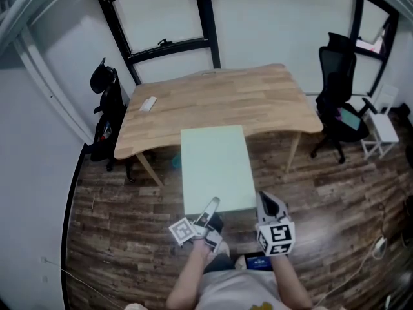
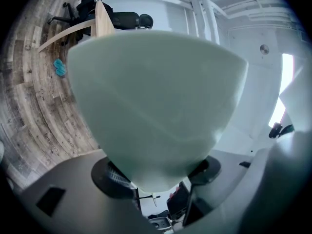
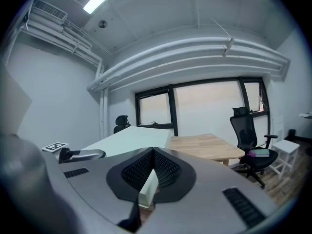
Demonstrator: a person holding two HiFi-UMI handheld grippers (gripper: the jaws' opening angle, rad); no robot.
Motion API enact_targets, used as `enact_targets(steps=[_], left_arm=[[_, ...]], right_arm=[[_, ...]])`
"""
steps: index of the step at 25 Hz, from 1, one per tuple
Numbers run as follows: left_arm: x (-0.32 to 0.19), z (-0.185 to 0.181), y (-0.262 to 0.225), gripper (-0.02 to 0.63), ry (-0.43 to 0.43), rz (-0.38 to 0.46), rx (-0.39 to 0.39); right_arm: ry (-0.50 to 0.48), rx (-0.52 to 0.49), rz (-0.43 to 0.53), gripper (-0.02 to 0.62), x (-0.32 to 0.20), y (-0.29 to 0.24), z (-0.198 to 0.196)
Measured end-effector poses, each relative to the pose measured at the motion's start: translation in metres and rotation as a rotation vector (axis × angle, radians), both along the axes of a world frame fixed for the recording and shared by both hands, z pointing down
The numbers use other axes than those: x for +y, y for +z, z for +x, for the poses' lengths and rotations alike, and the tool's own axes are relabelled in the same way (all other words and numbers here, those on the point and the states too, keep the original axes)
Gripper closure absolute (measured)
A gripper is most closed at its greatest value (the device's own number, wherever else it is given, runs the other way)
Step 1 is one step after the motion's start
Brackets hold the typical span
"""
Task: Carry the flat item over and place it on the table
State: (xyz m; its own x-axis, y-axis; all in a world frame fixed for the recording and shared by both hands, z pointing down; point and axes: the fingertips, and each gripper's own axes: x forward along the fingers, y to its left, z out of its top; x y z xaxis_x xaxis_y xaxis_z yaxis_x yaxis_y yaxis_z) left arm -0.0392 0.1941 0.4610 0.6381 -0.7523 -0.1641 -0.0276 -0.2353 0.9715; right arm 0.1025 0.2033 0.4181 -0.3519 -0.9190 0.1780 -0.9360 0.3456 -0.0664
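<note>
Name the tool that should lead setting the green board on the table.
Left, probably. The left tool grips the board near the middle of its near edge, facing the table; the right tool pinches its near right corner, better for steadying.

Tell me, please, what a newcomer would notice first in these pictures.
The pale green board fills the middle, held by its near edge, the left gripper and right gripper each clamped on it. Beyond it stands the wooden table, with a black office chair to its right.
</note>
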Motion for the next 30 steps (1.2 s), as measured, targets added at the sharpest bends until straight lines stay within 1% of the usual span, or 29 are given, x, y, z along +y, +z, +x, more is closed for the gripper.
enact_targets(steps=[5,9,14,21,26,27,28,30], left_arm=[[-0.005,0.006,-0.002,0.318,-0.006,-0.013,0.025],[-0.017,0.006,0.0,0.318,-0.007,-0.011,0.017],[-0.031,0.006,0.004,0.318,-0.001,-0.005,0.019],[-0.06,0.001,0.011,0.318,0.014,-0.024,0.035],[-0.096,-0.003,0.018,0.318,0.039,-0.008,0.035],[-0.104,-0.004,0.018,0.318,0.043,-0.008,0.041],[-0.111,-0.005,0.018,0.318,0.047,-0.01,0.047],[-0.128,-0.008,0.019,0.318,0.053,-0.013,0.05]], right_arm=[[0.014,0.028,0.005,0.597,-0.01,0.011,0.015],[-0.001,0.025,-0.022,0.597,-0.023,0.005,0.011],[-0.002,0.035,-0.018,0.597,-0.041,0.008,0.012],[0.013,-0.01,-0.009,0.597,-0.08,0.002,0.011],[-0.018,-0.121,-0.019,0.597,-0.112,0.005,-0.001],[-0.016,-0.114,-0.022,0.598,-0.119,0.008,-0.003],[-0.011,-0.083,-0.023,0.597,-0.127,0.011,-0.006],[0.002,0.001,-0.02,0.597,-0.144,0.015,-0.011]])
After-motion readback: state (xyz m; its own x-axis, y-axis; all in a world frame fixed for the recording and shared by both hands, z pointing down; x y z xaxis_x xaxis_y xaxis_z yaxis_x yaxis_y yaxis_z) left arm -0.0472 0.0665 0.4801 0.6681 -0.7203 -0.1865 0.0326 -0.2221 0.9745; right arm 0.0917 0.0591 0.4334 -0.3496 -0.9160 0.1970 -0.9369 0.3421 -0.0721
